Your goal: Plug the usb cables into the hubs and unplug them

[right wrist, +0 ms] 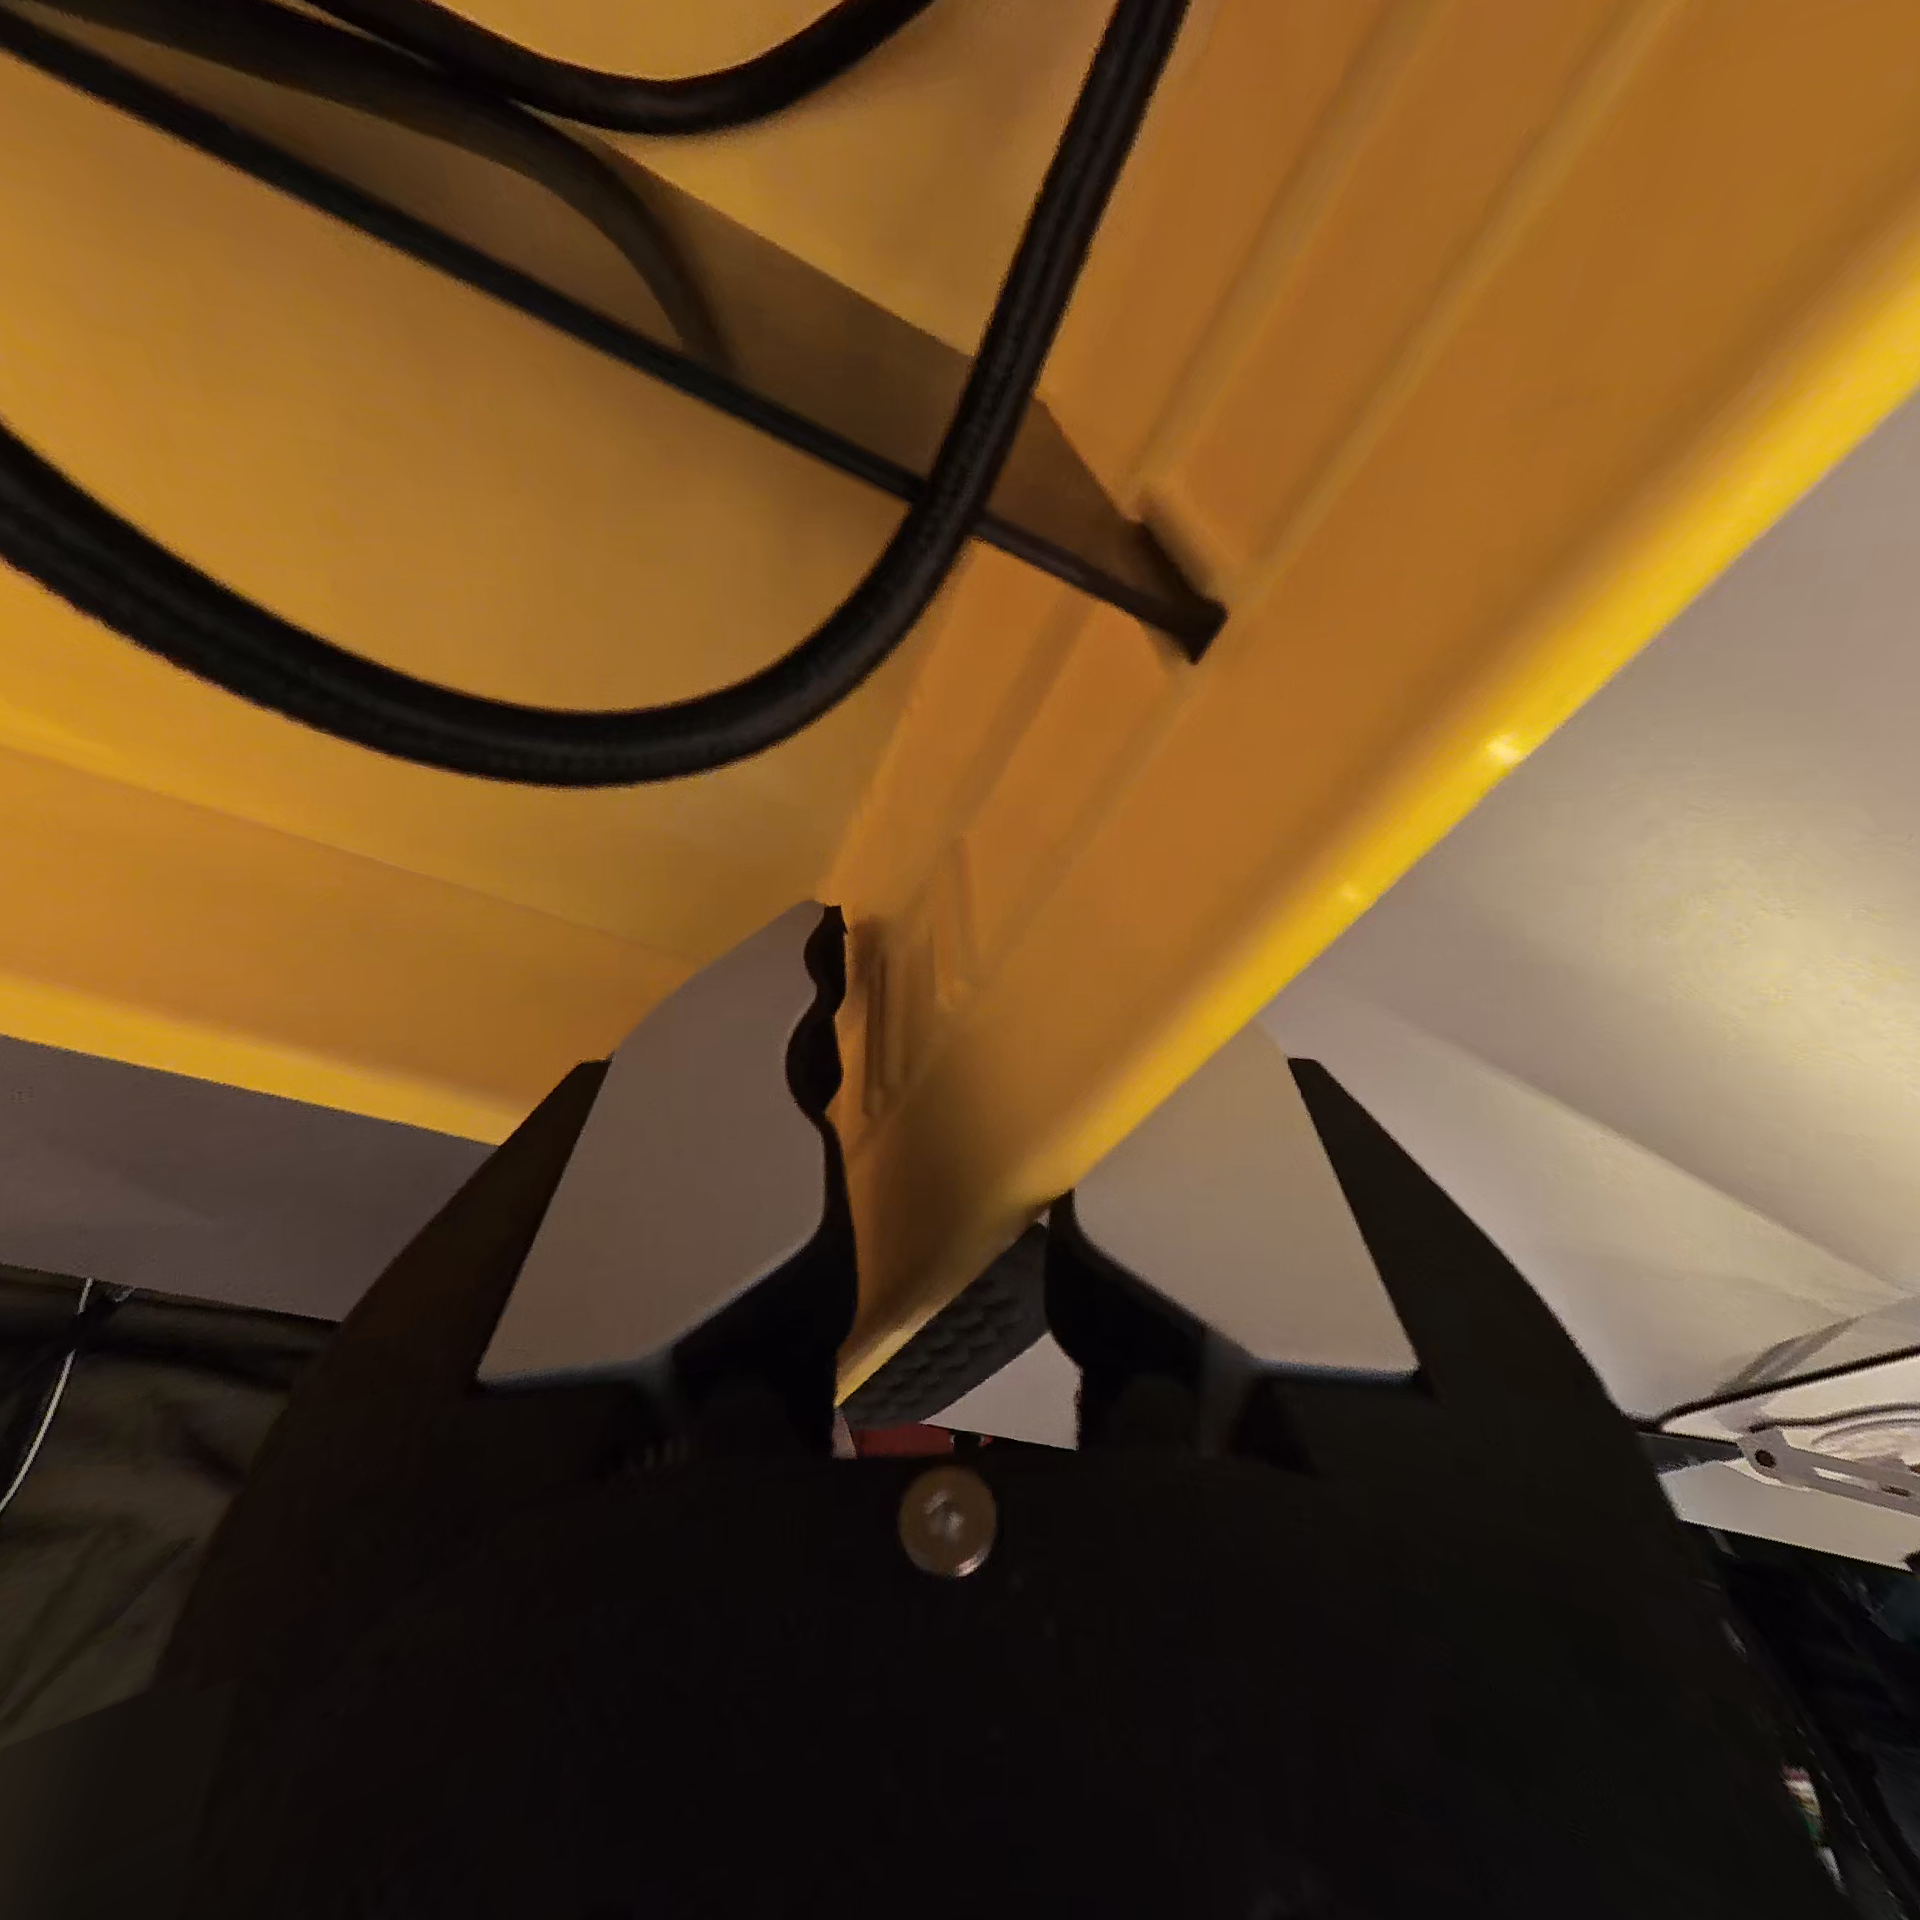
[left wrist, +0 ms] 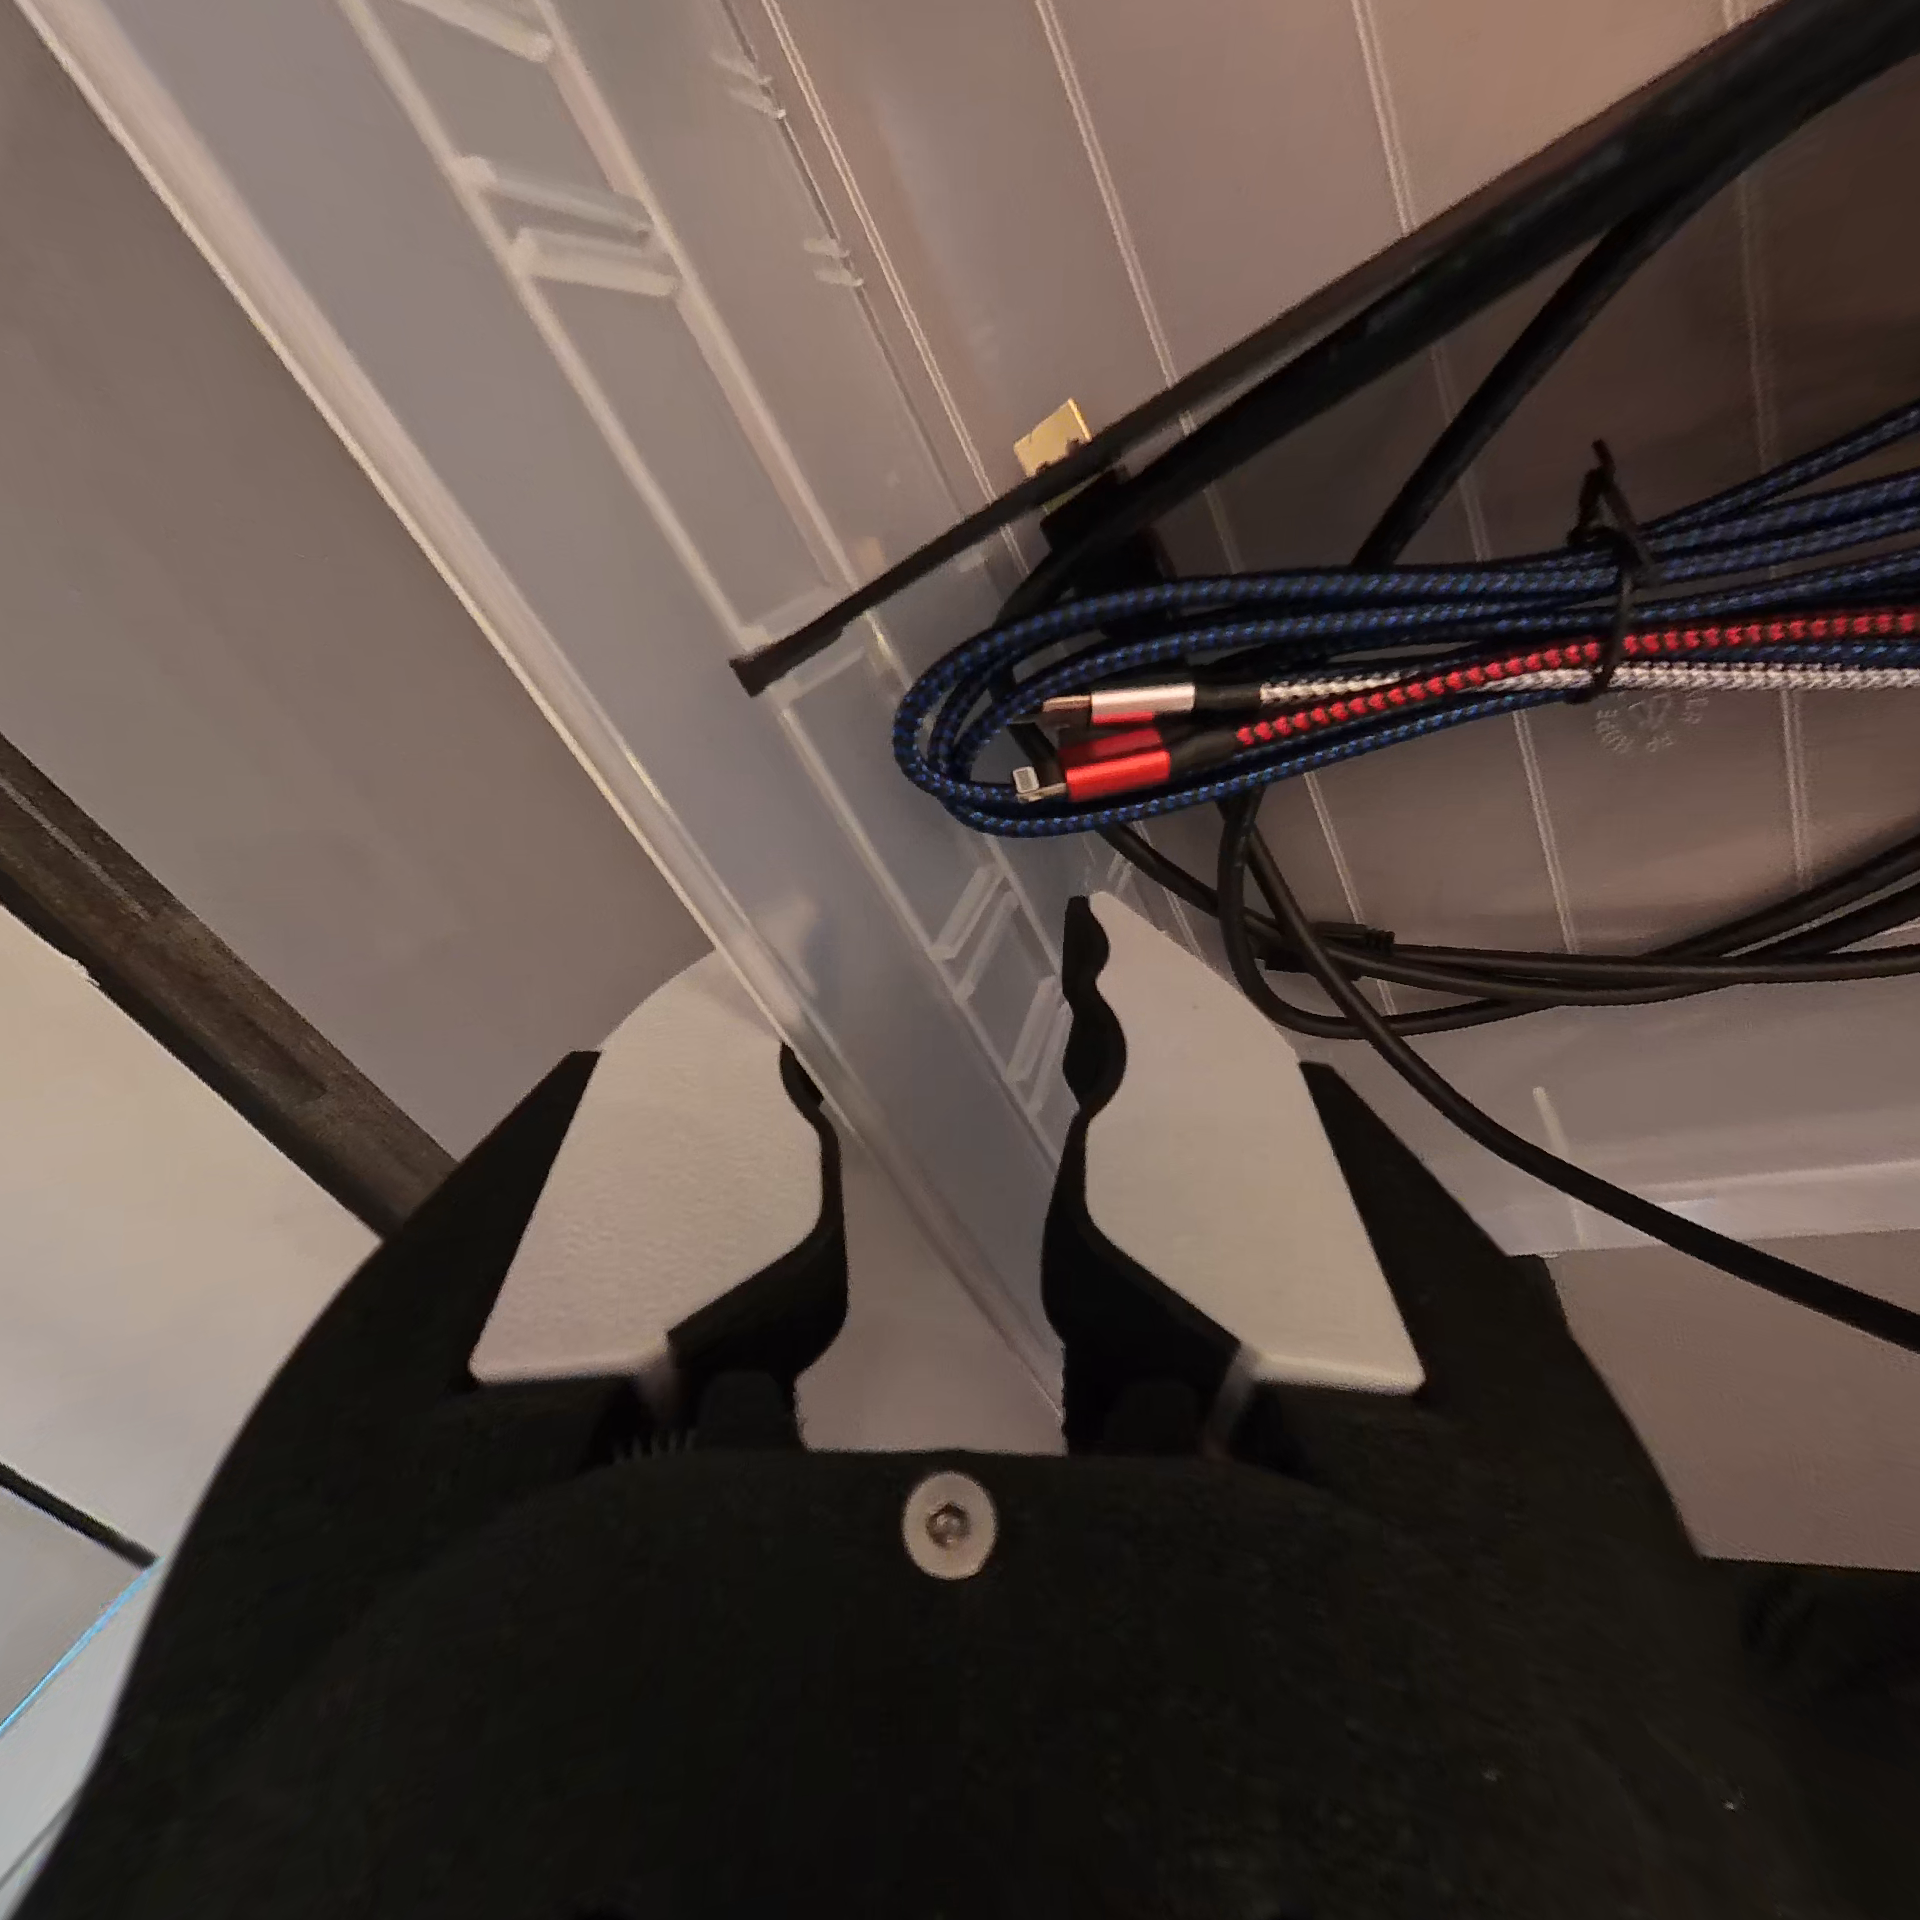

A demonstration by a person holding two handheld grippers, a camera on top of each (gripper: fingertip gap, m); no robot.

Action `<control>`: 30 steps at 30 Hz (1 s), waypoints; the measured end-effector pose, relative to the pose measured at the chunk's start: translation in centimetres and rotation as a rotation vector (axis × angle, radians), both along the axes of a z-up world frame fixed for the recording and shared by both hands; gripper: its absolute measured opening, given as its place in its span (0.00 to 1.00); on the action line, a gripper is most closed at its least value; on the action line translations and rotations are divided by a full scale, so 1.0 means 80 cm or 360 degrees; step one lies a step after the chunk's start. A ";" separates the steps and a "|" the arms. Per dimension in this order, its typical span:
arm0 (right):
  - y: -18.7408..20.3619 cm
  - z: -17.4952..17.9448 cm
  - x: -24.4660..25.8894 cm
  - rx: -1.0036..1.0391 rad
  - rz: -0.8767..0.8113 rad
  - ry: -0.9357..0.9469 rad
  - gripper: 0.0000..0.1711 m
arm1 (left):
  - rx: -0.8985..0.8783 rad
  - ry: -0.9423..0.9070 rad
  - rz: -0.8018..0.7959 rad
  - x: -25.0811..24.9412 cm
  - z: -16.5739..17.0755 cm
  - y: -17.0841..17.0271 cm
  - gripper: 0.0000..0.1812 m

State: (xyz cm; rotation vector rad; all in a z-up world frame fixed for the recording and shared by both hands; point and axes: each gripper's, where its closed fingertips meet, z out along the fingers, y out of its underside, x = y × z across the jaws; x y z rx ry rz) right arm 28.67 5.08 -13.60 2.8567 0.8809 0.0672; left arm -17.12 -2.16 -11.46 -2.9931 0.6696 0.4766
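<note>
In the left wrist view my left gripper [left wrist: 940, 997] straddles the wall of a clear plastic bin [left wrist: 644, 582], one finger inside and one outside, closed on it. Inside lies a tied bundle of blue, red and white braided USB cables [left wrist: 1351, 644] with silver [left wrist: 1132, 704] and red [left wrist: 1117, 774] plugs, plus thin black cables [left wrist: 1455, 977]. In the right wrist view my right gripper [right wrist: 945, 1060] is closed on the wall of a yellow bin [right wrist: 1351, 520], which holds a thick black braided cable [right wrist: 416, 707]. No hub is in view.
A black divider [left wrist: 1143, 416] crosses the clear bin, with a small gold-coloured plug [left wrist: 1055, 452] at its edge. A thin black divider [right wrist: 727, 384] crosses the yellow bin. A dark bar [left wrist: 208, 987] runs at the left. A white object with wires [right wrist: 1818, 1455] lies at the lower right. Left tips to right tips: about 45 cm.
</note>
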 end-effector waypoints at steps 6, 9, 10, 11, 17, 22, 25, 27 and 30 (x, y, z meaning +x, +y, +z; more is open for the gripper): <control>-0.015 -0.011 0.002 -0.0159 0.0002 -0.0023 0.25 | 0.0083 0.0051 -0.0029 -0.005 0.014 0.015 0.28; -0.011 -0.010 0.001 -0.0130 0.0039 -0.0028 0.26 | 0.0259 0.0091 -0.0064 -0.007 0.039 0.029 0.30; -0.008 -0.008 0.001 -0.0103 0.0045 -0.0022 0.26 | 0.0313 0.0142 -0.0074 -0.011 0.050 0.032 0.29; -0.008 -0.006 0.002 -0.0098 0.0040 -0.0019 0.27 | 0.0345 0.0186 -0.0096 -0.014 0.058 0.031 0.30; 0.006 0.018 0.000 0.0082 -0.0011 0.0092 0.27 | 0.0478 0.0371 -0.0156 -0.014 0.092 0.024 0.31; 0.021 0.051 0.003 0.0346 -0.0033 0.0095 0.27 | 0.0665 0.0454 -0.0170 -0.015 0.128 0.021 0.30; 0.023 0.078 -0.004 0.0518 -0.0012 0.0138 0.27 | 0.0711 0.0504 -0.0151 -0.026 0.140 0.018 0.30; 0.025 0.101 -0.011 0.0675 0.0012 0.0158 0.26 | 0.0735 0.0517 -0.0138 -0.031 0.146 0.017 0.30; 0.028 0.145 -0.035 0.0968 0.0100 0.0236 0.25 | 0.0812 0.0555 -0.0169 -0.034 0.160 0.021 0.30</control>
